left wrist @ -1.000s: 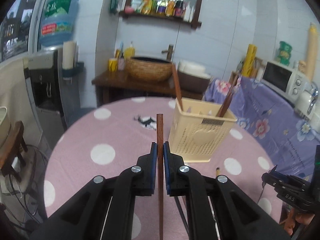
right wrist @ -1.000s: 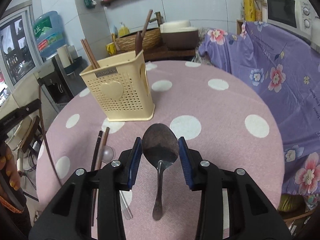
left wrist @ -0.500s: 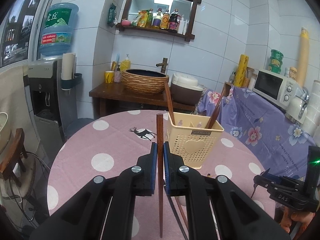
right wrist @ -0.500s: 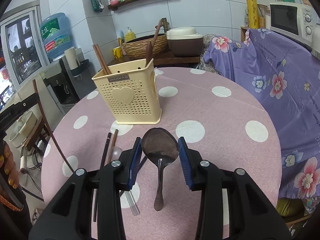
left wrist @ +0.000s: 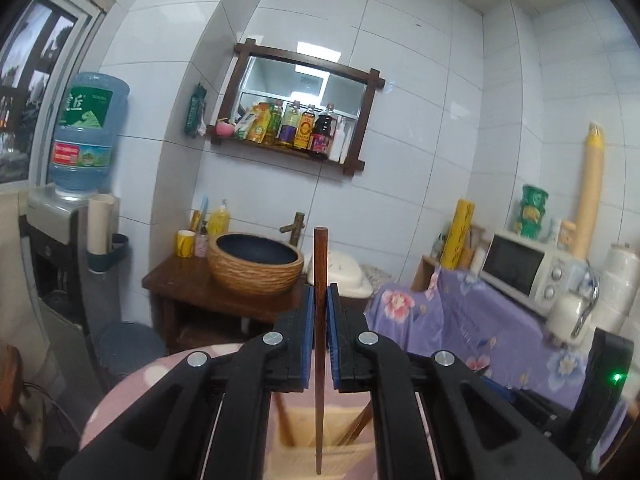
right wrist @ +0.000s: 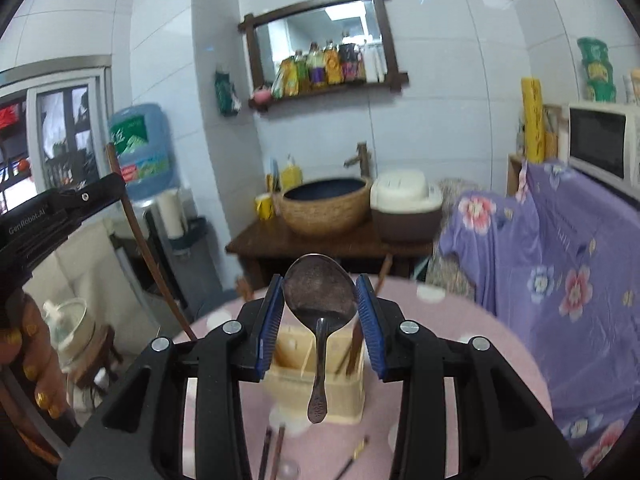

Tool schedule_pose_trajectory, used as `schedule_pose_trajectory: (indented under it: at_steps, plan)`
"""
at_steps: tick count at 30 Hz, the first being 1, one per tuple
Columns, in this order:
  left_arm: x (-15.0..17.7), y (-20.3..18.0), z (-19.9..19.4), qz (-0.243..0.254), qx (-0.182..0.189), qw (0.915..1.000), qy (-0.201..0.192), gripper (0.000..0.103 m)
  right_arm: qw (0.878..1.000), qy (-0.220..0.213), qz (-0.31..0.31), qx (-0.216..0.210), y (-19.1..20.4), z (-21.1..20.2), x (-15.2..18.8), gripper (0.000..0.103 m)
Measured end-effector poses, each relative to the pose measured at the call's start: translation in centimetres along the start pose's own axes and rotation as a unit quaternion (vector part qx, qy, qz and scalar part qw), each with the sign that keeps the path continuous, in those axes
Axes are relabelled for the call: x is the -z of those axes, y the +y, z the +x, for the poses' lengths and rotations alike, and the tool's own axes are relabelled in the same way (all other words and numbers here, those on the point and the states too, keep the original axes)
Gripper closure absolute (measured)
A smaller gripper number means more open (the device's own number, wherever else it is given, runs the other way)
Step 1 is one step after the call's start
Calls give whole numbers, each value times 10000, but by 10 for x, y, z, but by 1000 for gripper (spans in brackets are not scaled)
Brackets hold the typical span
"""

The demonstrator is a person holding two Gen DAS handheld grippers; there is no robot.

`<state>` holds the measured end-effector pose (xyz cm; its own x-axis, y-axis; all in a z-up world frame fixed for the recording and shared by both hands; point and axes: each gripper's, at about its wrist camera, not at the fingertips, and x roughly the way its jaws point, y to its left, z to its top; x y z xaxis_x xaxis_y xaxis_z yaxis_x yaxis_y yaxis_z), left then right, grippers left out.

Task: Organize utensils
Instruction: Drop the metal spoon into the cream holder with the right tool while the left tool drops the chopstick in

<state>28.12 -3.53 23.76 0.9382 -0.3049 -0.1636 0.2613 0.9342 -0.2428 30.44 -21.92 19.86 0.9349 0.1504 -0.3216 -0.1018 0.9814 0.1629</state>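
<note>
Table: one round table with a pink, white-dotted cloth (right wrist: pixel 500 376); its near edge also shows low in the left wrist view.
Side surfaces: one dark wooden washstand (left wrist: pixel 180 280) against the tiled wall; one counter draped in purple floral cloth (right wrist: pixel 560 248).
Appliances: one water dispenser with a blue bottle (left wrist: pixel 86 136); one white microwave (left wrist: pixel 520 264); one rice cooker with a white lid (right wrist: pixel 404 208).
Basin: one woven-sided basin (left wrist: pixel 256 262) on the washstand, a faucet behind it.
Shelf: one wood-framed mirror shelf (left wrist: pixel 296 108) with a row of bottles; the exact count is unclear.
Utensil basket: one cream plastic basket (right wrist: pixel 340 396) upright on the table, directly below both grippers, with brown sticks leaning inside; how many I cannot tell.
Left gripper (left wrist: pixel 320 312): one; blue pads squeezed tight on a single brown chopstick (left wrist: pixel 320 264), which stands upright, lower tip hanging above the basket's mouth.
Right gripper (right wrist: pixel 320 304): one; pads at a narrow-to-medium gap, clamping the bowl of a single metal spoon (right wrist: pixel 320 292), handle hanging down in front of the basket.
Loose utensils on table: two dark chopsticks (right wrist: pixel 272 452) side by side, one slim gold-tipped stick (right wrist: pixel 356 456), one clear rounded piece at the bottom edge.
Person: one hand (right wrist: pixel 28 344) at the left edge of the right wrist view, gripping the left tool.
</note>
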Motion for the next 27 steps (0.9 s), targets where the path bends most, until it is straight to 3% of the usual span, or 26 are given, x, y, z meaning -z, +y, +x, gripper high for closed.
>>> schedule_pose_trajectory:
  at_steps: [4, 9, 17, 27]
  plan:
    - [2, -11, 40, 147, -348, 9992, -109, 95, 9994, -162, -22, 292, 6, 37, -13, 65]
    - [46, -2, 74, 192, -609, 9980, 34, 95, 9985, -43, -30, 546, -2, 75, 22, 65]
    - [101, 11, 80, 239, -572, 9966, 534, 95, 9971, 388, -154, 629, -7, 103, 82, 65]
    - [138, 20, 91, 232, -563, 9929, 1019, 96, 9952, 621, -313, 686, -6, 115, 112, 65]
